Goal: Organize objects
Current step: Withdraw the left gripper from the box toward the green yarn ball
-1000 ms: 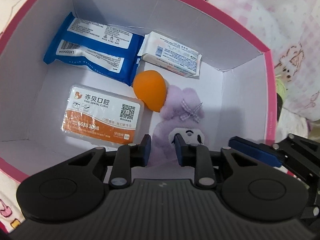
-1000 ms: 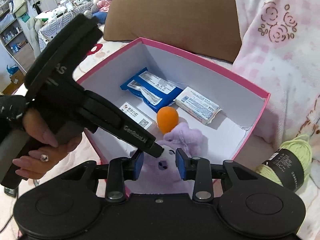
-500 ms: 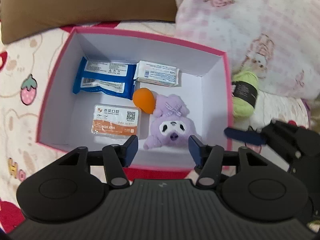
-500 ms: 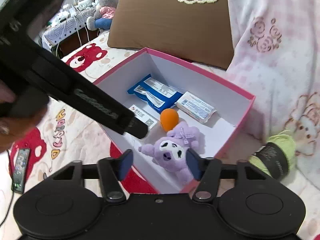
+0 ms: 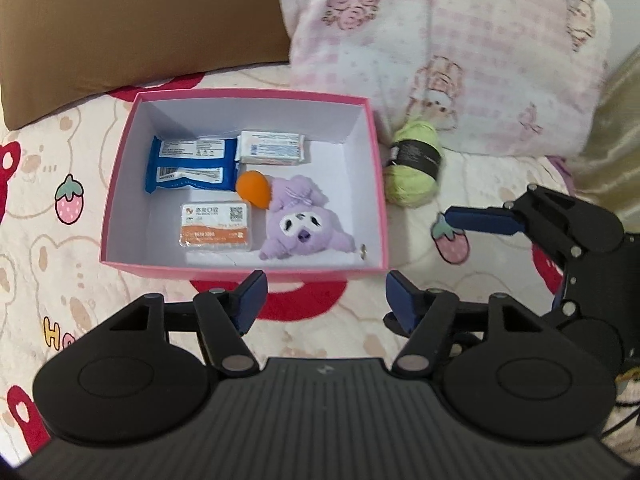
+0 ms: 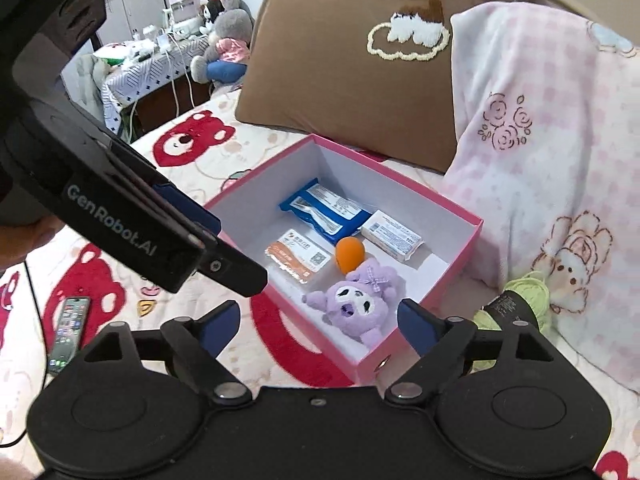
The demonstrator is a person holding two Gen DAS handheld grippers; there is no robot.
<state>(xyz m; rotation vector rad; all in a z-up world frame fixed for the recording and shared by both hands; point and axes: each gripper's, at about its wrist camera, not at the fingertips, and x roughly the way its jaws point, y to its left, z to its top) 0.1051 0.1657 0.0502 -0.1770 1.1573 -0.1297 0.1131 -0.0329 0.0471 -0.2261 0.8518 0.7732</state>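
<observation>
Both our grippers, left gripper [image 5: 323, 294] and right gripper [image 6: 318, 324], hang empty, fingers opening, so next we fetch the green yarn [image 5: 414, 168] at frame right for the pink box [image 5: 378, 200].

In the pink cardboard box [image 5: 376, 168], the purple plush toy [image 5: 298, 226] lies nearest the front wall, touching the orange egg-shaped sponge [image 5: 253, 189]; the green yarn ball [image 5: 414, 168] rests just outside the right wall.

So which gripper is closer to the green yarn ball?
Right. The right gripper is beside the green yarn ball; the left gripper is further away, across the pink box's near wall.
</observation>
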